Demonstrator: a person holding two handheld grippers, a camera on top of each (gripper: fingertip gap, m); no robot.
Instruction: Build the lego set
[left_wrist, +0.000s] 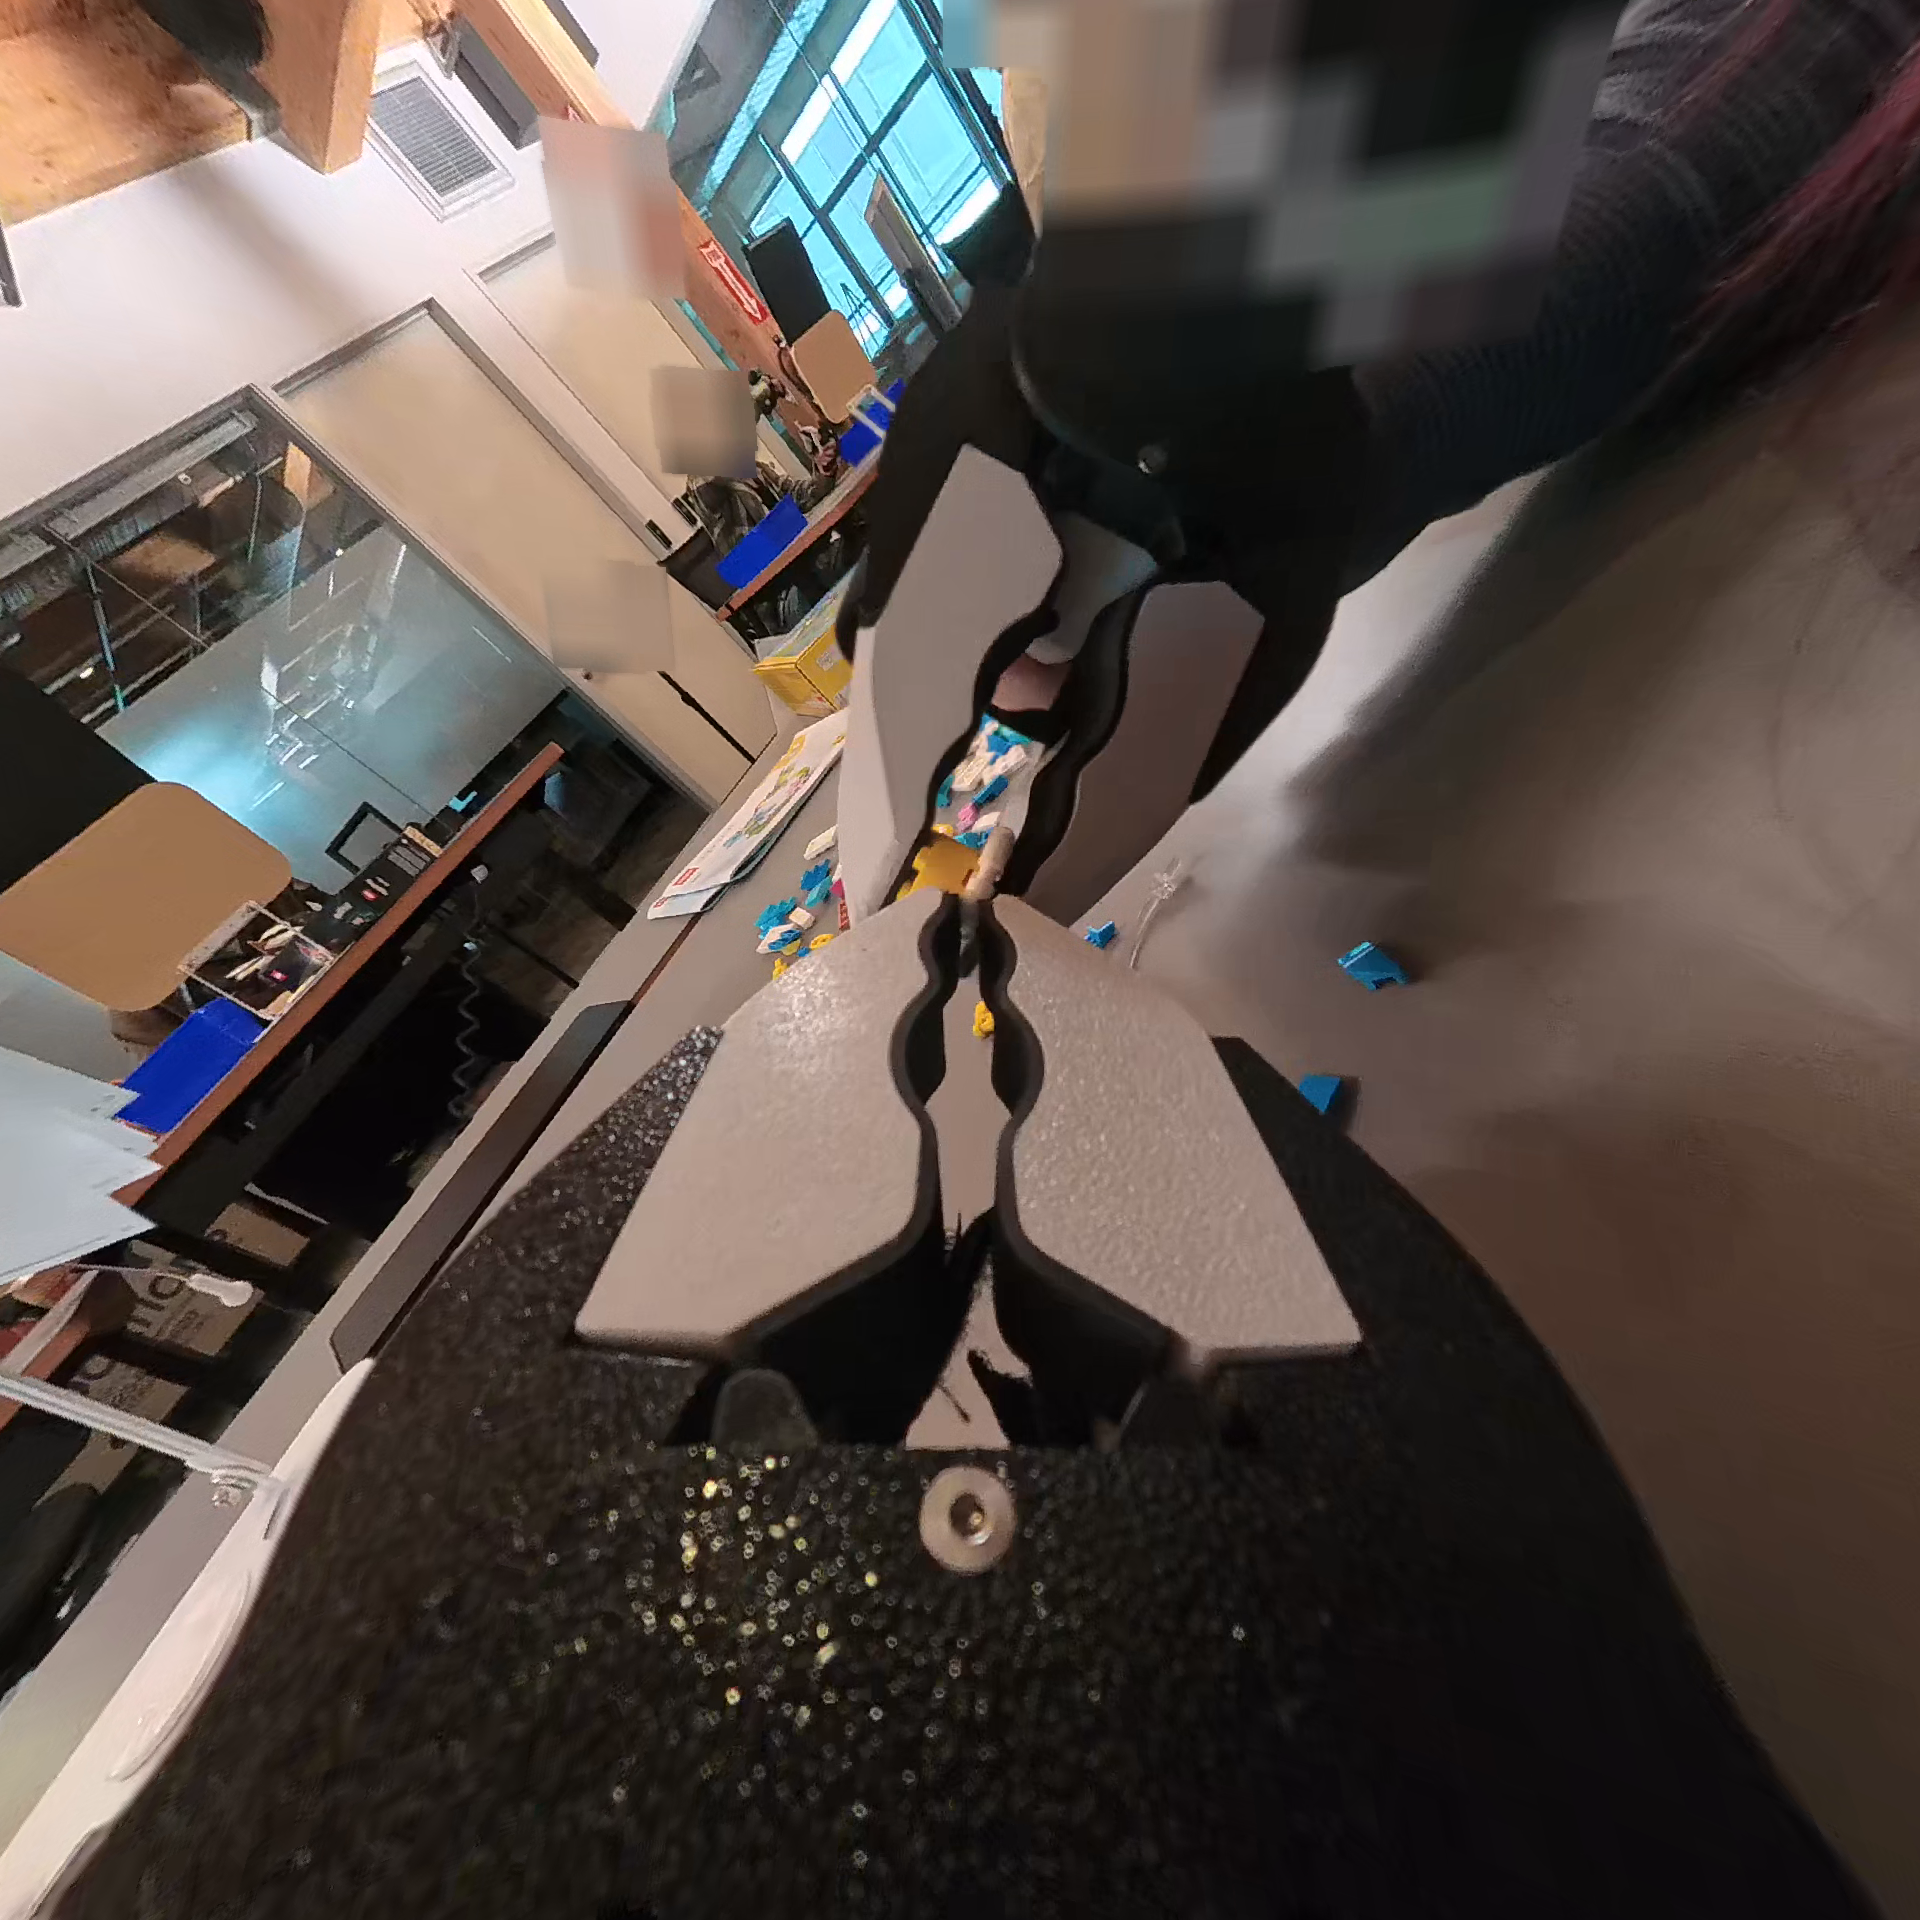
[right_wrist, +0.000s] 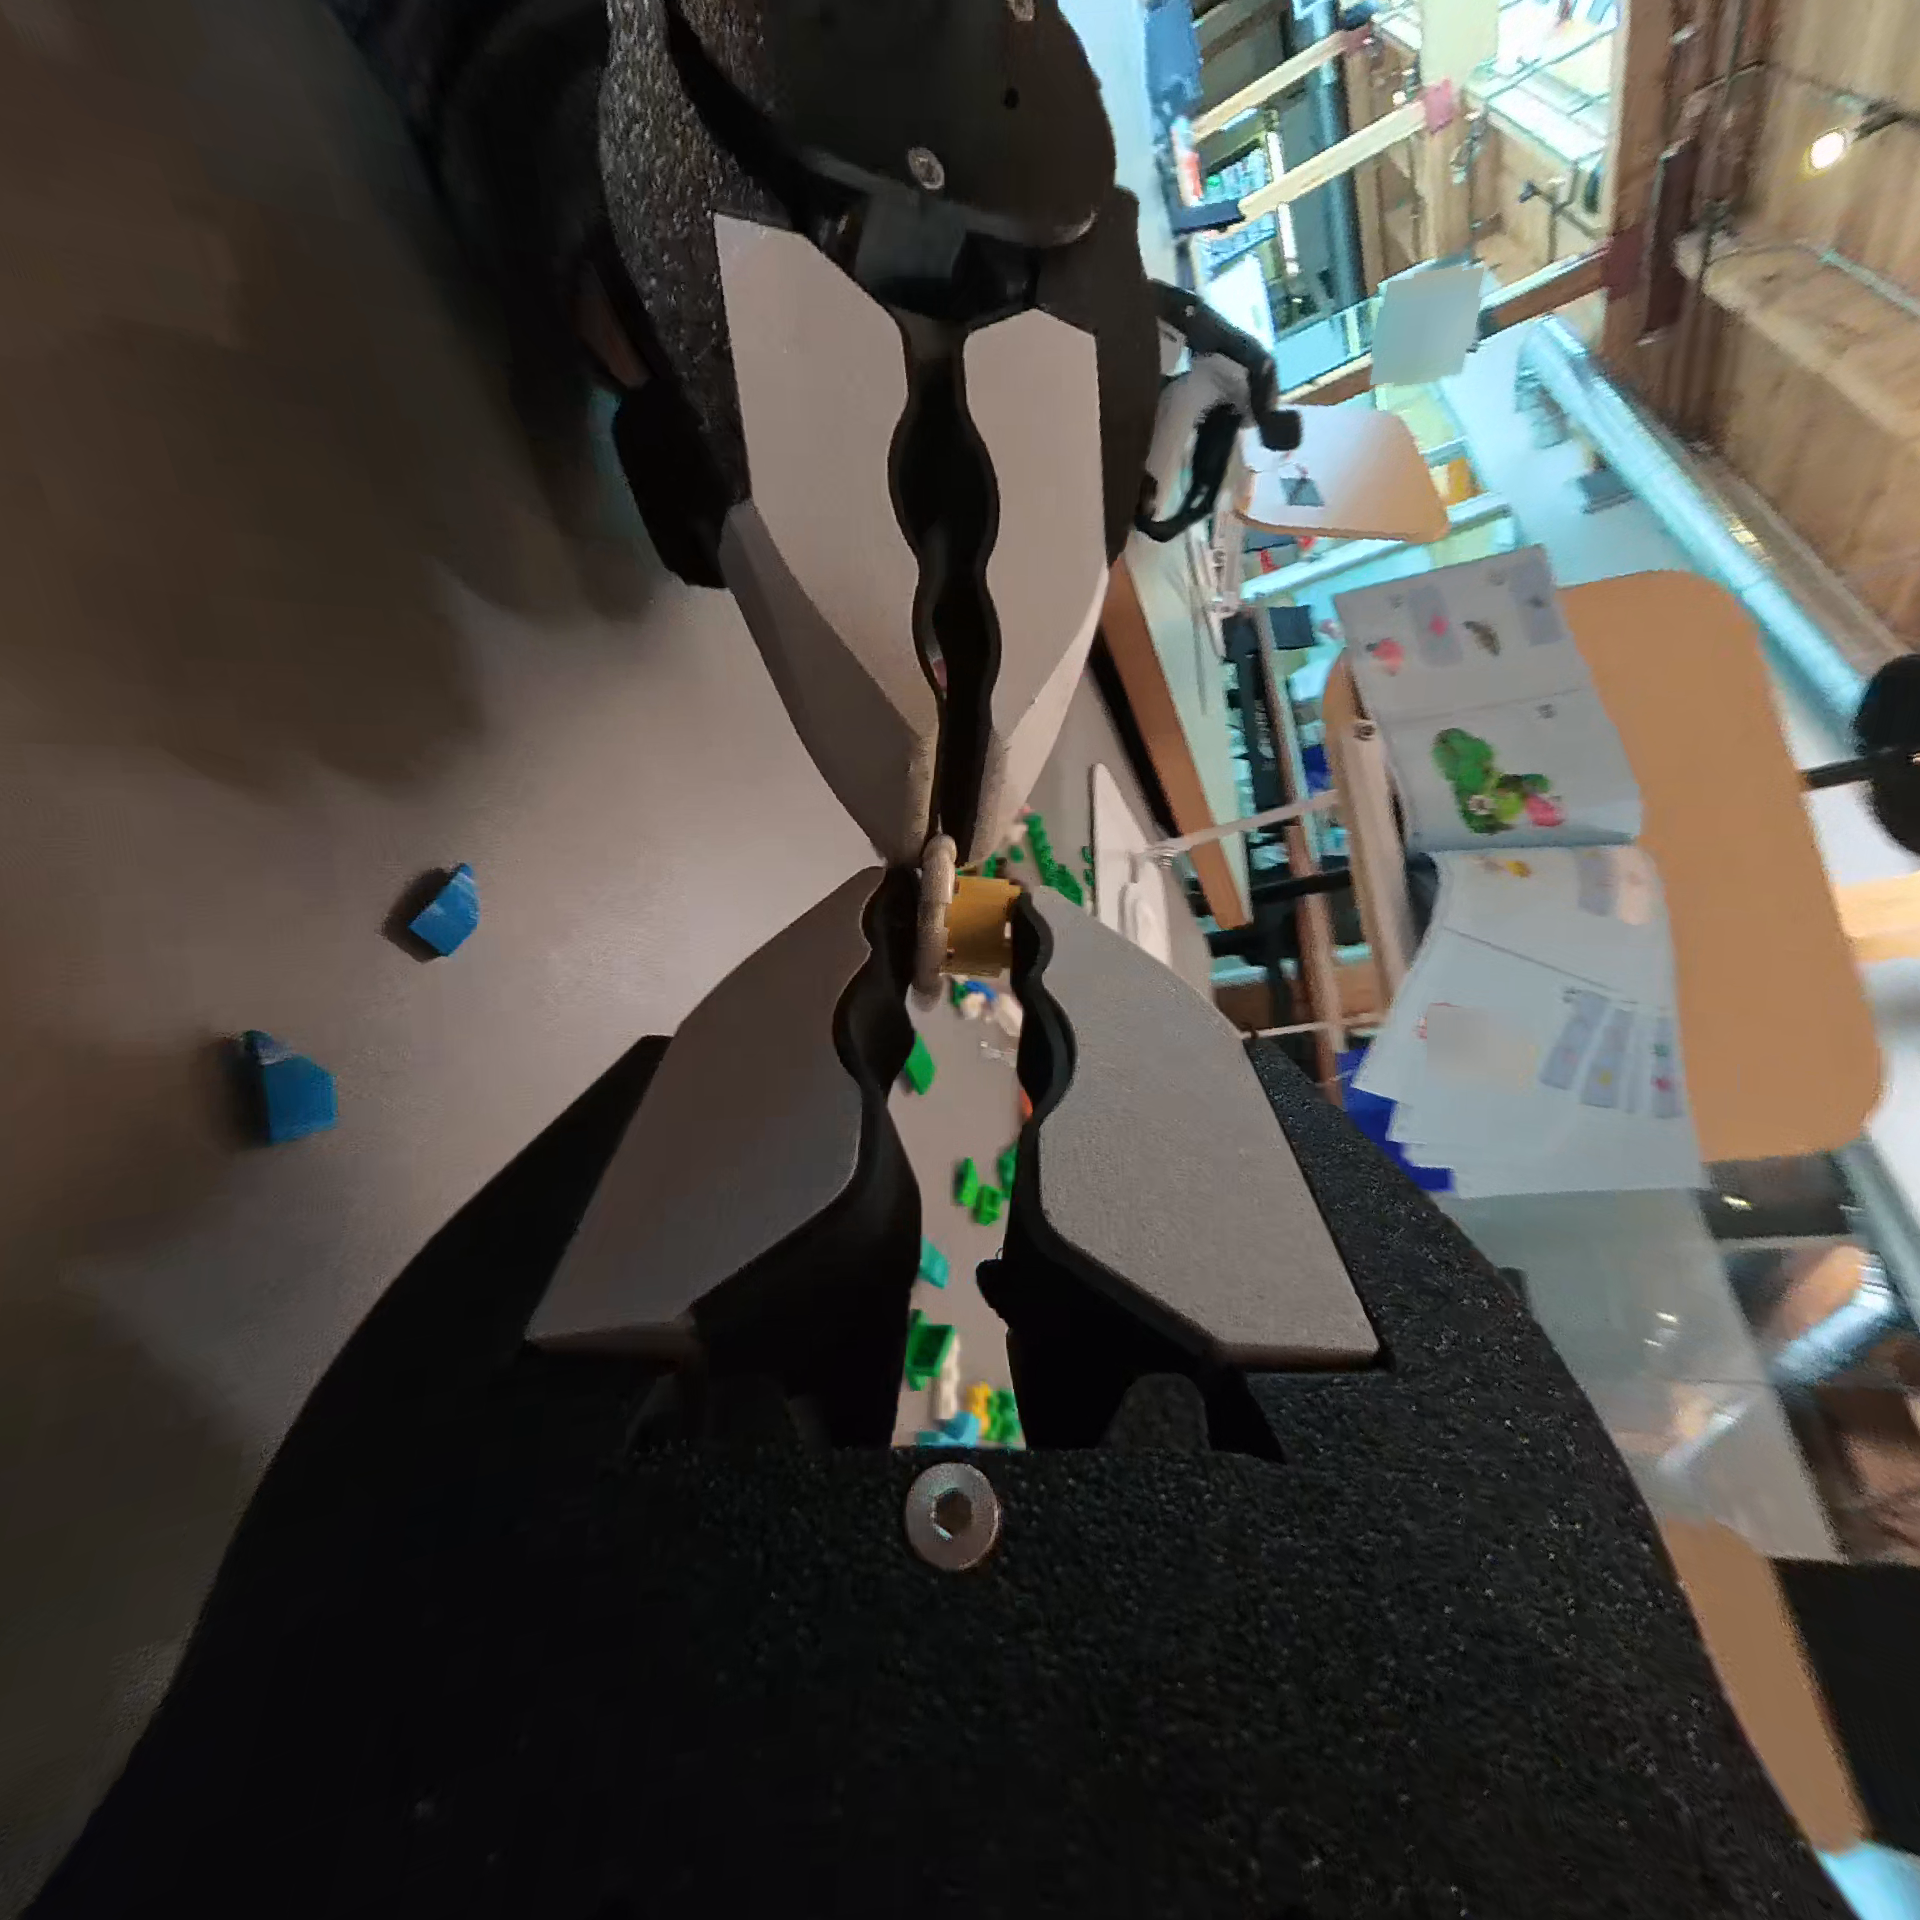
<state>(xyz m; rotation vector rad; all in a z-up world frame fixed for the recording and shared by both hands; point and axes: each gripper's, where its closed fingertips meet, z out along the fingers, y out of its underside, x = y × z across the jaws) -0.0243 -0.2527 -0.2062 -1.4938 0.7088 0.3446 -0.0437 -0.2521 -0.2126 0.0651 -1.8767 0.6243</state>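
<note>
We see both grippers meeting tip to tip above a grey table (left_wrist: 1558, 935). Left gripper (left_wrist: 964, 920) has its jaws pressed nearly together, pinching a small pale grey ring-shaped piece (right_wrist: 935, 914) at the very tips. Right gripper (right_wrist: 961, 925) has jaws narrowly apart, clamped on a yellow brick (right_wrist: 977, 925); the ring piece sits flush against the yellow brick's side, so the two task pieces are touching, held in the air between the tips.

Surface: matte grey tabletop, mostly bare near the grippers. Two blue sloped bricks (right_wrist: 291, 1091) lie apart from each other on it. In the left wrist view, a scatter of blue, white, pink and yellow loose bricks (left_wrist: 800, 925) lies farther along the table, beside an open instruction booklet (left_wrist: 758, 821) and a yellow box (left_wrist: 805, 665) behind it. In the right wrist view, green bricks (right_wrist: 977, 1184) show through the gap between the right gripper's fingers.

Room: open office or workshop. We note glass-walled partitions (left_wrist: 312, 675), large windows (left_wrist: 883, 135), wooden beams (left_wrist: 332, 83) overhead, a wall vent (left_wrist: 436, 135), other desks with blue bins (left_wrist: 187, 1060). A tan board (right_wrist: 1714, 883) with printed pages (right_wrist: 1507, 727) clipped to it stands at the right of the right wrist view. A person's dark sleeve (left_wrist: 1714, 260) sits behind the right gripper.
</note>
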